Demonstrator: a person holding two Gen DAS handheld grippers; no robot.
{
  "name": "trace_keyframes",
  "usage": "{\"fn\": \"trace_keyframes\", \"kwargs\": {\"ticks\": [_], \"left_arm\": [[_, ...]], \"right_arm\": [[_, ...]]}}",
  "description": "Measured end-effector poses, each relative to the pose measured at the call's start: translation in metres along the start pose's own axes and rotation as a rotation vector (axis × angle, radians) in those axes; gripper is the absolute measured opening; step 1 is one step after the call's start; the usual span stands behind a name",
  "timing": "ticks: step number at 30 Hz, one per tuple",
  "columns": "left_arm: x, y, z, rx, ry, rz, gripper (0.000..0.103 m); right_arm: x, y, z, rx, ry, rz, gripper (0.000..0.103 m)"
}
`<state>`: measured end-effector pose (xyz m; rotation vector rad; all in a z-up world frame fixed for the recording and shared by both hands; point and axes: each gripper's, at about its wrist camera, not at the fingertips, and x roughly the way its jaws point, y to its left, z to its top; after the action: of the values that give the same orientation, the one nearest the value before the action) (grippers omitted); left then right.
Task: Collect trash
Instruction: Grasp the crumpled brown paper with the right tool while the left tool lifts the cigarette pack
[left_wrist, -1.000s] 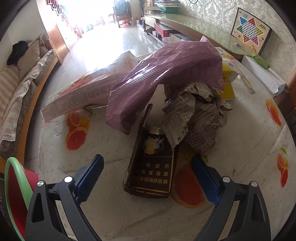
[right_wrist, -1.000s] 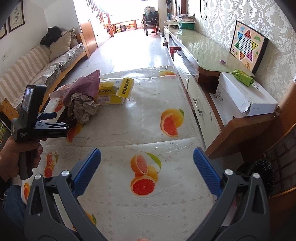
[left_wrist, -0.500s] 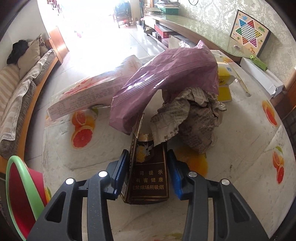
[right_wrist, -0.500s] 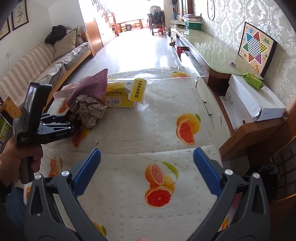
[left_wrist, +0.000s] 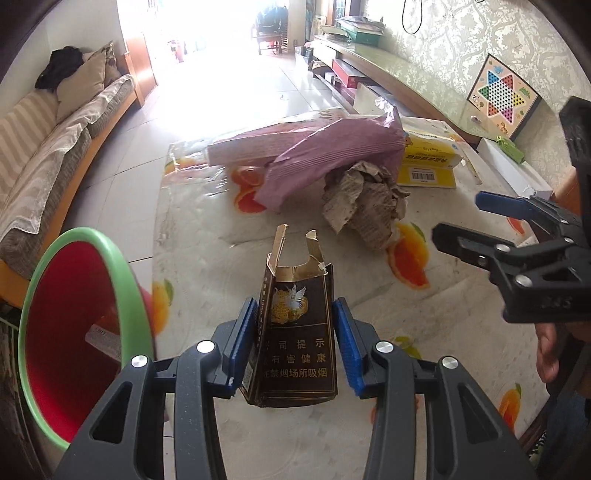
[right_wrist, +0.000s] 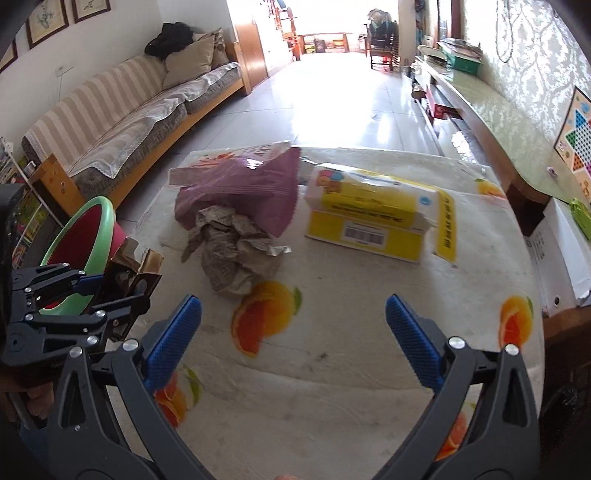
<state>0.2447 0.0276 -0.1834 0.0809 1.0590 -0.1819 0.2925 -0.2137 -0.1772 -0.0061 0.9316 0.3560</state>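
My left gripper (left_wrist: 295, 343) is clamped on a dark cigarette box (left_wrist: 297, 332), one blue pad pressed against each long side. The box runs lengthwise straight away from me along my fingers, its torn, open top pointing forward and its printed face turned up toward the camera. It is lifted off the table (left_wrist: 192, 266), with the cloth showing below its near end. In the right wrist view the same box (right_wrist: 131, 275) sits in that gripper (right_wrist: 110, 295) at the far left, its ragged flaps tilted up.

Just left of my left fingers stands a bin (left_wrist: 77, 332) with a green rim and red inside, tilted toward me, beside the table edge.

My right gripper (right_wrist: 293, 339) hangs wide open over the table, nothing between its blue pads, a printed orange slice on the cloth just ahead of its left finger. From the left wrist it shows (left_wrist: 480, 221) at the right edge, pointing left across the table.

Ahead of both grippers lies a crumpled newspaper ball (left_wrist: 364, 203), with a purple bag (left_wrist: 325, 162) draped over its far side. To the right of that lies a yellow box (right_wrist: 373, 218), its long side across my view. Behind the purple bag lies a long pink package (left_wrist: 255, 142).
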Motion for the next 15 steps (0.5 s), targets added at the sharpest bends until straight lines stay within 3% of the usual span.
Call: {"fn": "trace_keyframes", "kwargs": {"ticks": [2, 13, 14, 15], "left_arm": [[-0.01, 0.01, -0.007, -0.019, -0.018, 0.016, 0.039], [-0.052, 0.044, -0.031, -0.095, -0.079, 0.013, 0.04], [-0.053, 0.045, -0.033, -0.097, -0.082, 0.015, 0.04], [-0.054, 0.047, -0.035, -0.101, -0.084, 0.015, 0.04]], "right_arm": [[0.012, 0.014, 0.004, -0.025, 0.01, 0.024, 0.098], [0.078, 0.064, 0.016, -0.127, 0.068, -0.037, 0.097], [0.082, 0.067, 0.017, -0.133, 0.072, -0.045, 0.095], [0.086, 0.069, 0.016, -0.14, 0.084, -0.05, 0.08]]}}
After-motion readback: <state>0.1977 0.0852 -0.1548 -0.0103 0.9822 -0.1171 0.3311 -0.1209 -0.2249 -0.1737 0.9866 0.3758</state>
